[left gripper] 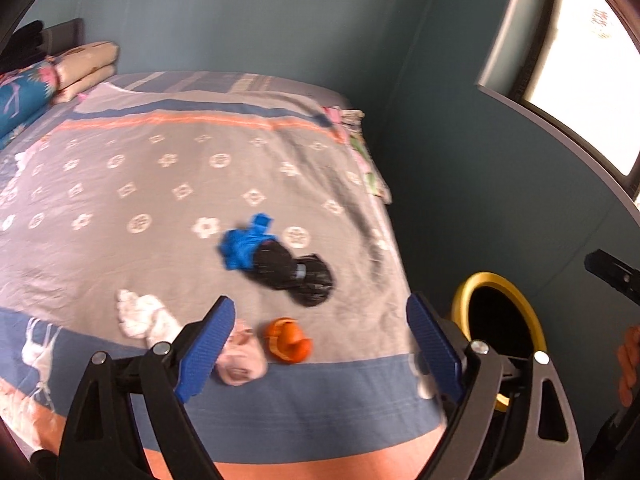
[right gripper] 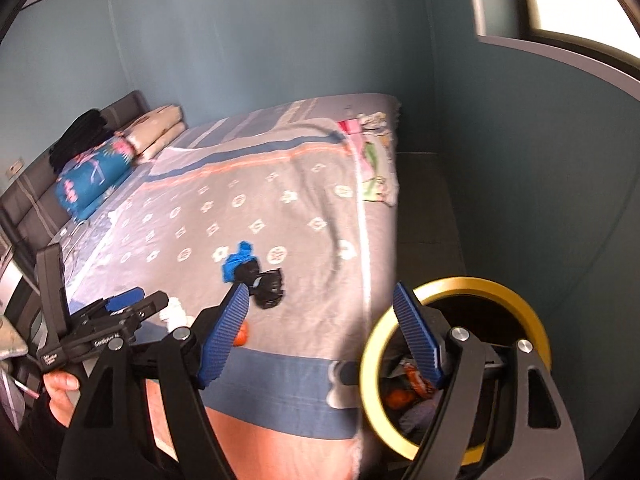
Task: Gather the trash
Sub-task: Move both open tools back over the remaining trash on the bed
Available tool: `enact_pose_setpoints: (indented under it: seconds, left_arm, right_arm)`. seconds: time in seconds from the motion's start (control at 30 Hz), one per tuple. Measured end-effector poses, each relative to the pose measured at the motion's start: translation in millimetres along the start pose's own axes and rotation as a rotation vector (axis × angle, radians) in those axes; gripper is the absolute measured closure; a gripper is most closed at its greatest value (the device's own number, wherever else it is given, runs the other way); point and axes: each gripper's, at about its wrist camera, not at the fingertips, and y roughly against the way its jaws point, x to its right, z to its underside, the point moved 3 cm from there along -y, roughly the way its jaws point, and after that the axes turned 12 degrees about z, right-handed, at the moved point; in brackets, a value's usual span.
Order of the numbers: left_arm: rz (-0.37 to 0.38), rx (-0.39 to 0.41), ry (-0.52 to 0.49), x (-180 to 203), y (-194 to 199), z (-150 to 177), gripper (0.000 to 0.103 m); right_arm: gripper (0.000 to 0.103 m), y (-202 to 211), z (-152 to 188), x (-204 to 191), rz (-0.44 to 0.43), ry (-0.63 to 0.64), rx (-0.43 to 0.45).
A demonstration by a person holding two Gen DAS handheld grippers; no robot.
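Trash lies on the bed's grey patterned blanket [left gripper: 160,200] near its front edge: an orange wrapper [left gripper: 287,340], a pale pink crumpled piece [left gripper: 240,358], a white crumpled tissue [left gripper: 142,316], a black bag [left gripper: 294,272] and a blue crumpled piece [left gripper: 244,244]. My left gripper [left gripper: 320,344] is open and empty, its jaws spread just in front of the orange and pink pieces. My right gripper [right gripper: 324,336] is open and empty, over the bed's corner beside the yellow-rimmed bin [right gripper: 460,292], which holds some trash. The black bag [right gripper: 270,286] and blue piece [right gripper: 238,262] also show in the right wrist view.
The bin [left gripper: 494,284] stands on the floor right of the bed, against the teal wall [left gripper: 480,184]. Folded bedding and pillows [left gripper: 36,84] lie at the bed's head. A window [left gripper: 580,60] is at the upper right. The left gripper's body [right gripper: 108,328] shows at the left.
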Motion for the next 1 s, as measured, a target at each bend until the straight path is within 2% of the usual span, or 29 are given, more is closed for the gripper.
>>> enact_pose_setpoints:
  seconds: [0.4,0.67,1.0]
  left_arm:
    - [-0.089,-0.008,0.113,-78,8,9,0.018]
    - [-0.133,-0.018,0.189,-121,3,19,0.018]
    - [-0.151,-0.058,0.273,-161,-20,37,0.018]
  right_arm:
    - [0.032,-30,6,-74,-0.072,0.087,-0.061]
    - [0.032,-57,15,-105,-0.100,0.125,-0.112]
    - [0.032,-103,32,-137,-0.122,0.171,-0.194]
